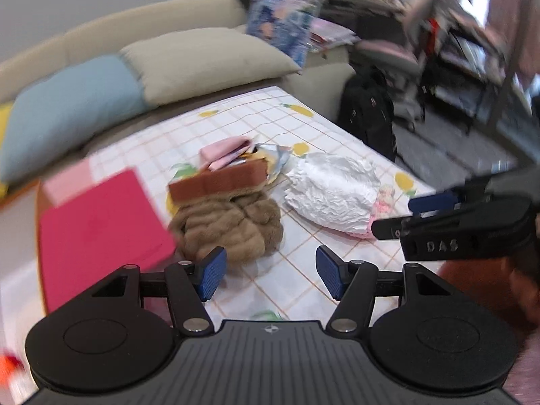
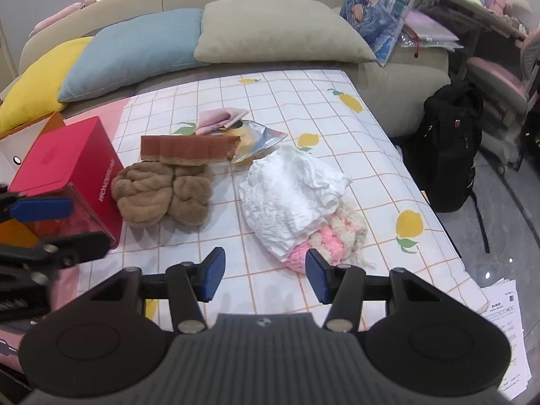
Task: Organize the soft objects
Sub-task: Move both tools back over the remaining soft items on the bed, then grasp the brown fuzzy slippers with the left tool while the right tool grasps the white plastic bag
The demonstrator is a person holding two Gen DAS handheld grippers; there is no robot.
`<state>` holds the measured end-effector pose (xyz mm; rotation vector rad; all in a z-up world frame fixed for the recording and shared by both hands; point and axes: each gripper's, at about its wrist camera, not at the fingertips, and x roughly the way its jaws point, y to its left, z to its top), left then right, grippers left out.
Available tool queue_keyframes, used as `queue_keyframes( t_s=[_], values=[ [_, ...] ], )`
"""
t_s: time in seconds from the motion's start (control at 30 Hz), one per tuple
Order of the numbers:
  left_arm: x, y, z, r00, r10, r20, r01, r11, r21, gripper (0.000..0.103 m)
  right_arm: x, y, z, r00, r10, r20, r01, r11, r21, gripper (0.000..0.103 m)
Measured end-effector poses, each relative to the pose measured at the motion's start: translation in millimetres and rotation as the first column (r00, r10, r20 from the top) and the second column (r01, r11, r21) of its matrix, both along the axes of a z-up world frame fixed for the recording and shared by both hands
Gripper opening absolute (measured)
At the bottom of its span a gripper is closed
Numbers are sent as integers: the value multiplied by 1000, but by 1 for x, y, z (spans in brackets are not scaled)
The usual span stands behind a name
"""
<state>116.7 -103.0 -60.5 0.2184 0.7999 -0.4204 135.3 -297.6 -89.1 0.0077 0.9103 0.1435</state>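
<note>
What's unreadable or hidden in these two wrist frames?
- Pink knit item: right wrist view, mostly buried under the white crumpled cloth; shape unclear.
- Foil packet: right wrist view, print too small, partly behind the brown sponge block.
- Red box: left wrist view, motion-blurred, lettering lost.
- Shelf clutter: left wrist view, blurred beyond naming.
- Left gripper: right wrist view, cut by left edge.
</note>
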Motion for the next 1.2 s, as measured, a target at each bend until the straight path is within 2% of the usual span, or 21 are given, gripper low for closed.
queue_keyframes(
  t_s=[0.1,0.13,0.2,0.33,0.47,0.53,0.6,0.7,0.77,0.8,0.87,0.97,1.0,1.13,1.2],
  values=[
    [11,-21,-10,997,-75,26,72,991,109,74,12,0,-1,998,57,33,-55,997,-58,70],
    [14,-28,-13,995,-94,40,87,986,145,78,18,0,-1,997,70,44,-66,994,-84,73],
    [23,-39,-22,991,-125,49,113,972,205,85,30,-3,-4,995,96,42,-92,992,-89,74],
    [40,-55,-46,990,-139,38,120,941,315,85,55,-3,-15,987,153,44,-145,979,-142,79],
    [55,-69,-69,992,-124,16,105,896,432,85,79,0,-29,980,196,21,-189,967,-172,82],
    [61,-70,-78,992,-123,-17,116,880,460,85,89,1,-36,979,204,7,-200,964,-172,82],
    [65,-69,-83,993,-117,-16,110,874,473,85,95,3,-42,977,211,-4,-209,965,-159,82],
    [70,-69,-86,993,-119,-5,106,867,487,86,103,9,-50,975,222,-28,-224,966,-129,75],
    [73,-69,-89,993,-121,-3,107,858,503,86,104,15,-55,973,229,-40,-233,963,-134,54],
    [73,-70,-91,992,-124,2,105,851,514,86,105,18,-56,970,237,-45,-241,961,-138,50],
    [73,-72,-95,990,-137,14,109,836,538,86,102,21,-58,968,246,-44,-250,957,-147,35],
    [71,-75,-101,987,-156,32,111,816,567,80,98,22,-58,965,258,-42,-262,952,-158,19],
    [69,-75,-101,986,-160,48,104,814,571,71,97,21,-56,964,260,-45,-264,953,-147,17],
    [67,-73,-97,983,-162,81,85,809,582,50,91,13,-44,971,237,-35,-239,965,-104,16],
    [65,-72,-93,982,-163,93,81,817,571,45,86,11,-36,971,240,-16,-241,967,-88,16]
  ],
)
